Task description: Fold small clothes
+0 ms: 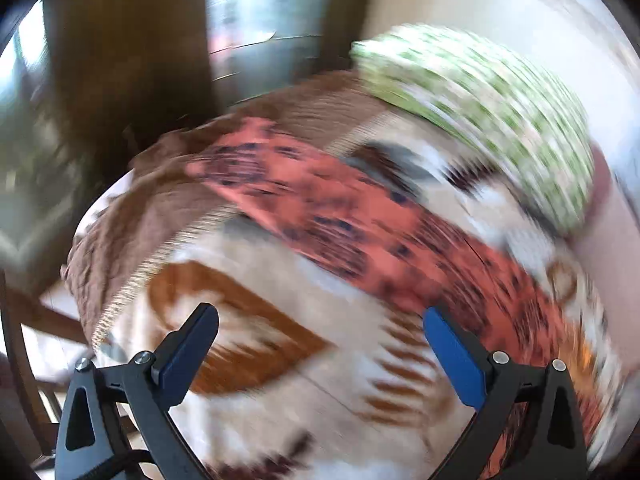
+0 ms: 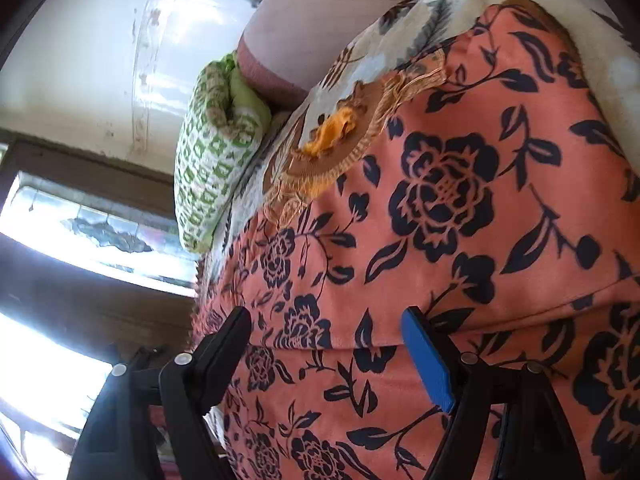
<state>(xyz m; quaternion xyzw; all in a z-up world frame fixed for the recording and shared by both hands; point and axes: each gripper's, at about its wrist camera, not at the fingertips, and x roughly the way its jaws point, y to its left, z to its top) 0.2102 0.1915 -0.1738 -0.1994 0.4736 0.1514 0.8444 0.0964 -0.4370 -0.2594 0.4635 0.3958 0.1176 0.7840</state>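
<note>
Right tool (image 2: 326, 322) jaws wide, nothing gripped, above salmon cloth (image 2: 460, 208): smooth weave, black rose print, spread over the bed with one fold ridge. Left tool (image 1: 322, 322) also agape, empty, over cream blanket (image 1: 280, 400), rust motifs; view smeared. Beyond, brown towel (image 1: 132, 216), left view only. Farthest, green-checked pillow (image 2: 208, 160)

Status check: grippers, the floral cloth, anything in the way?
Left gripper open, empty. Right gripper open over orange floral cloth, not gripping. Green pillow beside it, clear.
</note>
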